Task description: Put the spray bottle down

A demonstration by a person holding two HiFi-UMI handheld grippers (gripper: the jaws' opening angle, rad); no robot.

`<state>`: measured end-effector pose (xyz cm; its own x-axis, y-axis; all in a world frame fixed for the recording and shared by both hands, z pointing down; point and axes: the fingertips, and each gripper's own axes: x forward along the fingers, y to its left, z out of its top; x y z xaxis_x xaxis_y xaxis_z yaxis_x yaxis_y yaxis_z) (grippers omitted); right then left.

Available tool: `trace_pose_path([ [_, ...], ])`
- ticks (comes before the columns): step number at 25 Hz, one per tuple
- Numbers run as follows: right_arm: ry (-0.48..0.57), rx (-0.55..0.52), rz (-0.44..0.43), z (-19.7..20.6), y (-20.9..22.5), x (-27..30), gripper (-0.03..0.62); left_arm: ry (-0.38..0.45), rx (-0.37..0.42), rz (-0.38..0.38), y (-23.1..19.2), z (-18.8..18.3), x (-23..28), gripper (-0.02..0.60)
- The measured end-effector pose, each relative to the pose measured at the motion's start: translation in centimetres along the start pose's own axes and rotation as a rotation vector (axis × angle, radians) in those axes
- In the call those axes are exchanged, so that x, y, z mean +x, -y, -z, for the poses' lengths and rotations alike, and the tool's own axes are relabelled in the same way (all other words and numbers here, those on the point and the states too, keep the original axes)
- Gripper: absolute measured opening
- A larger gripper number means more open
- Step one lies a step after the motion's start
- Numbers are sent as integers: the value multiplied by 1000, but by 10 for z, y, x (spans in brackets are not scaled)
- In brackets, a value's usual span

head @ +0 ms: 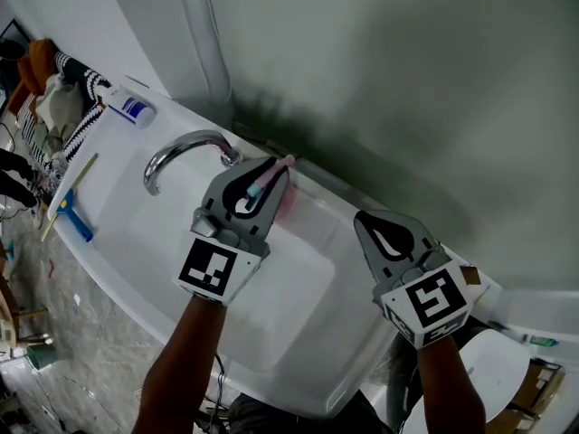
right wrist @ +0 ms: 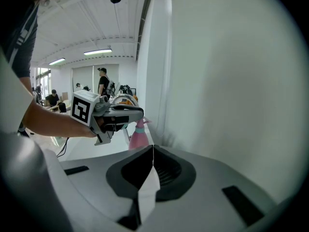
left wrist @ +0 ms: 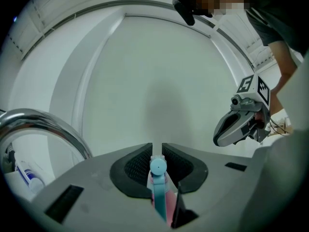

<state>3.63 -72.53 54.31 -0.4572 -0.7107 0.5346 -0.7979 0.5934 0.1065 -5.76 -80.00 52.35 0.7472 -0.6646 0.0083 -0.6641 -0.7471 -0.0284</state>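
The right gripper (head: 365, 221) is closed on nothing, above the sink (head: 136, 242). The left gripper (head: 271, 172) is clamped tight on the teal head of the pink spray bottle (head: 289, 202), which is at the sink's back ledge beside the faucet (head: 181, 147). The bottle is judged light, rigid and smooth-sided, so the neck offers the soundest hold.

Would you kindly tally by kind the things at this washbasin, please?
Hand-held gripper: 2 (left hand-held gripper, right hand-held gripper)
Spray bottle: 1
Tap: 1
White tube: 1
Blue-headed tool: 1
Total: 6
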Motion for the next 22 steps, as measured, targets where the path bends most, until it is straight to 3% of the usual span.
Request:
trace_pose_path([
  [4,5,-1,-5,0,1,5,9,-8,46,11,1,5,2,58],
  [9,16,1,-10,-5,1,5,9,-7,50,67,12,6,-1,63],
  [12,23,2,-9,-7,2,0,9,-12,73,83,17,2,-4,168],
  [14,28,0,-12,-8,1,-4,9,-13,90,90,21,0,-6,204],
  [19,39,-12,-15,-9,-3,-13,9,-2,111,20,14,-11,-18,267],
  [22,74,-128,-20,-19,-12,-24,8,-4,95,-51,10,-21,-44,267],
])
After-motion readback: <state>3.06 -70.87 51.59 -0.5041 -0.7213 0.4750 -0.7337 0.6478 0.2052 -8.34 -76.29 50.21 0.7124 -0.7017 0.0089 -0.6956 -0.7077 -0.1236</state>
